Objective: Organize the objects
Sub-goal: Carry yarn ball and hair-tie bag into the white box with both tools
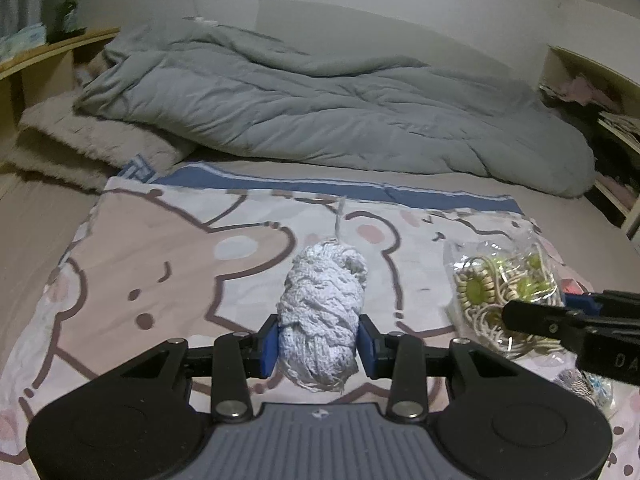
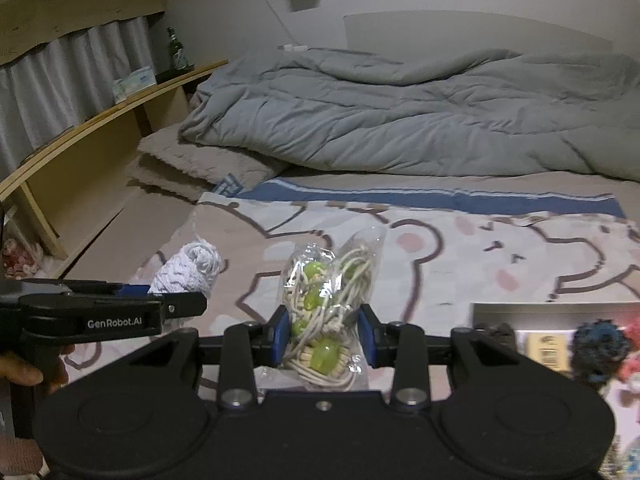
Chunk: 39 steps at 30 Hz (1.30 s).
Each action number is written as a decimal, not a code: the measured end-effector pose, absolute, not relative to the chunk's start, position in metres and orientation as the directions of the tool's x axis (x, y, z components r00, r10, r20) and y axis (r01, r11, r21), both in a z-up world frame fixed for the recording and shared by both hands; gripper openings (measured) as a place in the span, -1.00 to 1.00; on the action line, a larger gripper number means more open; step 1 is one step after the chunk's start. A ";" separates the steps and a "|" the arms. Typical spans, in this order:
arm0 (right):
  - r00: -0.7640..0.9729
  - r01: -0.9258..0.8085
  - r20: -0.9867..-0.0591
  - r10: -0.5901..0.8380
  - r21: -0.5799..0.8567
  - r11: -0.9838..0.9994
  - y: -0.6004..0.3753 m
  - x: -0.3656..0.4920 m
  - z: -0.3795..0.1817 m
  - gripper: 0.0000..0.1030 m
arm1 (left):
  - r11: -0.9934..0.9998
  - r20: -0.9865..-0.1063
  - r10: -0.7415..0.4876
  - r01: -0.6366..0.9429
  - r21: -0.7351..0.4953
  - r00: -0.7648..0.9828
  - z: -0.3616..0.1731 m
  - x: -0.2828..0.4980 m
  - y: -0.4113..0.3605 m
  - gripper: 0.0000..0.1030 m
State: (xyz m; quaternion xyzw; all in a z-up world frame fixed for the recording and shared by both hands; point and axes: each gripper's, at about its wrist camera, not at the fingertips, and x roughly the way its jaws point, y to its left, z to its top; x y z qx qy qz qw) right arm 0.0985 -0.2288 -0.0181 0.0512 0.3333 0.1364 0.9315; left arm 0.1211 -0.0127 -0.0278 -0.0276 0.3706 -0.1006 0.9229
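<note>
Claws fill the near edge of both wrist views, each closed on a craft item above a bed. The left claw (image 1: 318,346) pinches a white yarn bundle (image 1: 322,312) near its lower end, blue pads pressed against both sides. The bundle's long axis runs straight ahead, away from the claw and in line with its fingers, with a loose strand trailing off the far tip. The right claw (image 2: 323,340) grips a clear plastic bag of cord and green beads (image 2: 326,308), also low down; the bag stands roughly upright and leans slightly right. The two claws sit side by side, the yarn just left of the bag.

Beneath both lies a bear-print sheet (image 1: 160,264) with a blue border. Near the right claw, to its right, an open box (image 2: 556,310) holds more yarn, including a dark blue pom (image 2: 600,350). The box likely serves as the sorting spot, and the right hand is nearer to it than the left; that is a judgement only.

Farther back, a rumpled grey duvet (image 1: 340,116) lies across the bed, with a wooden shelf (image 2: 100,128) along the left wall.
</note>
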 end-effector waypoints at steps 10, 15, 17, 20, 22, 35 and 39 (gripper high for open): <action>0.772 -0.119 -0.619 0.144 0.082 0.989 -0.296 0.076 -0.020 -0.28 | 0.953 -0.659 -0.292 0.267 -0.141 0.693 -0.028 0.114 -0.077 -0.21; 0.761 -0.069 -0.639 0.116 0.098 0.993 -0.332 0.068 -0.028 -0.28 | 0.932 -0.663 -0.348 0.325 -0.164 0.663 -0.033 0.109 -0.112 -0.21; 0.755 -0.052 -0.646 0.113 0.113 0.992 -0.345 0.066 -0.032 -0.28 | 0.922 -0.668 -0.369 0.346 -0.174 0.647 -0.036 0.108 -0.126 -0.21; 0.736 -0.034 -0.664 0.133 0.160 0.986 -0.363 0.065 -0.041 -0.28 | 0.909 -0.675 -0.397 0.369 -0.195 0.621 -0.043 0.106 -0.143 -0.21; 0.719 -0.033 -0.679 0.149 0.180 0.983 -0.370 0.066 -0.048 -0.28 | 0.899 -0.683 -0.416 0.383 -0.211 0.601 -0.047 0.105 -0.153 -0.21; 0.518 0.005 -0.791 0.326 0.383 0.924 -0.397 0.084 -0.120 -0.28 | 0.869 -0.736 -0.474 0.389 -0.304 0.484 -0.080 0.107 -0.185 -0.20; 0.470 -0.001 -0.838 0.276 0.312 0.950 -0.399 0.084 -0.133 -0.28 | 0.861 -0.742 -0.490 0.387 -0.330 0.458 -0.085 0.106 -0.192 -0.20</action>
